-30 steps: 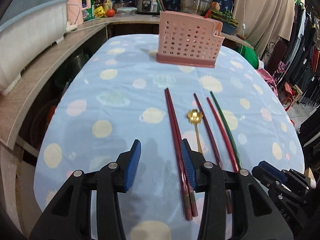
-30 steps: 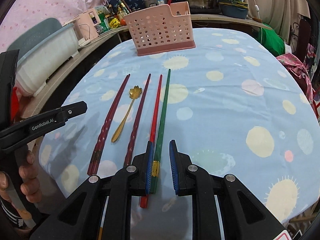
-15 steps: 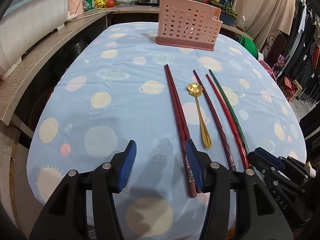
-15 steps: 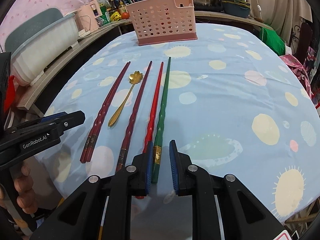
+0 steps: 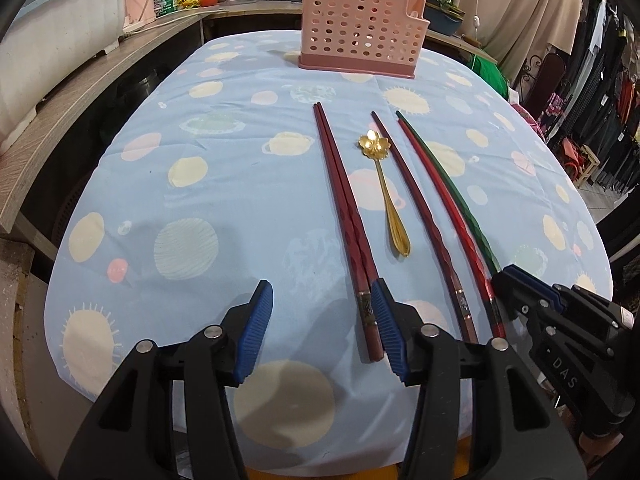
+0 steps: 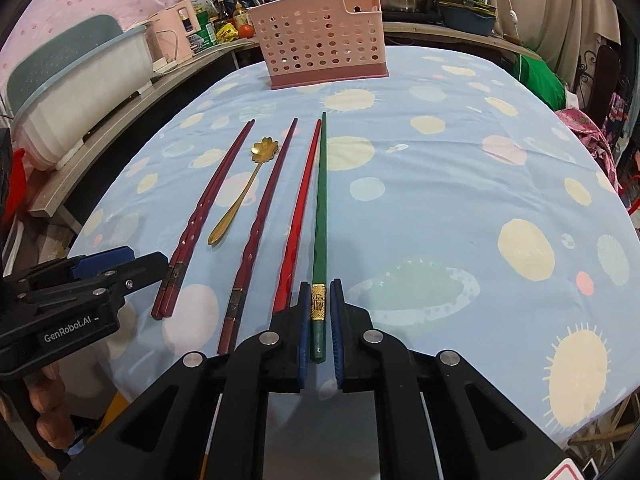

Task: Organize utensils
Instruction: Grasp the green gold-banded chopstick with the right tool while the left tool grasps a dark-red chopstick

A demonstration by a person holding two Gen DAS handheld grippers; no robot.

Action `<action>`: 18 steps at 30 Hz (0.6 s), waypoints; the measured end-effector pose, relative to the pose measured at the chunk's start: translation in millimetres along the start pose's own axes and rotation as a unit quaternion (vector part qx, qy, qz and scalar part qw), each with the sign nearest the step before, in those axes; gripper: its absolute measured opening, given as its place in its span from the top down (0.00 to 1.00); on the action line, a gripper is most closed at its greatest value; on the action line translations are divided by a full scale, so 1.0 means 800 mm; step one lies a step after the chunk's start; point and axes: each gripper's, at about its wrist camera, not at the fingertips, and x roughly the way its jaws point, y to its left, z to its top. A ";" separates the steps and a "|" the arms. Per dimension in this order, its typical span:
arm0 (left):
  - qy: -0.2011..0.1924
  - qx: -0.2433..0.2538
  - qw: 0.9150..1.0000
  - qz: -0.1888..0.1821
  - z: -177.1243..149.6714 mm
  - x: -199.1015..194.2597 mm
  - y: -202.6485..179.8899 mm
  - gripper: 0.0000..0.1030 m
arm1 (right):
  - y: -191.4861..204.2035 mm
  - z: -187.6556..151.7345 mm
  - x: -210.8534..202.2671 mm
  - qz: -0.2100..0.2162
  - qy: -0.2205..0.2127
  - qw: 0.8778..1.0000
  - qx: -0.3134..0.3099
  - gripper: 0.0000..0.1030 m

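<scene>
A pink perforated utensil basket [image 5: 360, 36] [image 6: 320, 52] stands at the table's far end. On the blue cloth lie a dark red chopstick pair [image 5: 344, 216] [image 6: 204, 208], a gold flower spoon [image 5: 388, 196] [image 6: 244, 192], a single dark red chopstick [image 5: 420, 220] [image 6: 260, 224], a bright red chopstick [image 5: 444, 208] [image 6: 298, 216] and a green chopstick [image 5: 452, 192] [image 6: 320, 208]. My left gripper [image 5: 320, 328] is open, its right pad beside the pair's near end. My right gripper [image 6: 319, 320] straddles the green chopstick's near end, jaws narrowly apart.
A wooden counter [image 5: 80, 92] runs along the left with a pale tub [image 5: 52, 24]. Pots, bottles and a tomato stand behind the basket. Clothes hang at the right [image 5: 600, 80]. The near table edge lies just under both grippers.
Both grippers have drawn back toward the near table edge, so the chopsticks' near ends now sit at the fingertips. No utensil has moved.
</scene>
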 end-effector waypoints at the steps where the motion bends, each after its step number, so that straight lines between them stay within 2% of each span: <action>1: 0.002 0.001 1.000 -0.001 -0.001 0.001 -0.001 0.53 | 0.000 0.000 0.000 0.000 0.000 1.000 0.000 0.91; 18: 0.003 0.012 1.000 0.018 -0.011 0.004 -0.004 0.52 | -0.001 -0.001 -0.001 0.000 -0.001 1.000 0.000 0.91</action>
